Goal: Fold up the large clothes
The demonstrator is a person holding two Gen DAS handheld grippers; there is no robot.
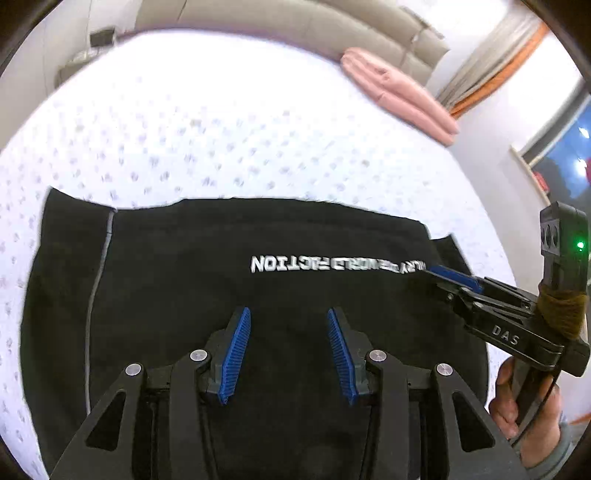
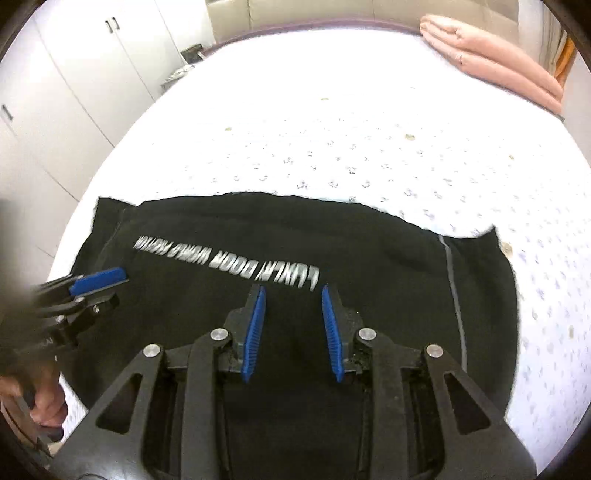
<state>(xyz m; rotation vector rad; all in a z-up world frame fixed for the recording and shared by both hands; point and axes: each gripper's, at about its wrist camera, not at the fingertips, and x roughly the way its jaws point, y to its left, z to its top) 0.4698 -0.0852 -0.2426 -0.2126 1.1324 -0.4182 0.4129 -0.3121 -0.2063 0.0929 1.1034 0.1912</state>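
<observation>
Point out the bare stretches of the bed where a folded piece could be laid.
The widest bare stretch of the bed sheet lies between the black garment and the pink folded bedding near the headboard. A narrower strip borders the garment's grey-striped edge. The near side is crowded: left gripper and right gripper over the garment.

place: home bedroom | evidence: bed with white patterned sheet point(image 2: 369, 155); padded headboard point(image 1: 295, 22); white wardrobe doors point(image 2: 92, 55); window curtains point(image 1: 491, 59); folded pink blanket point(image 2: 491, 55)
</observation>
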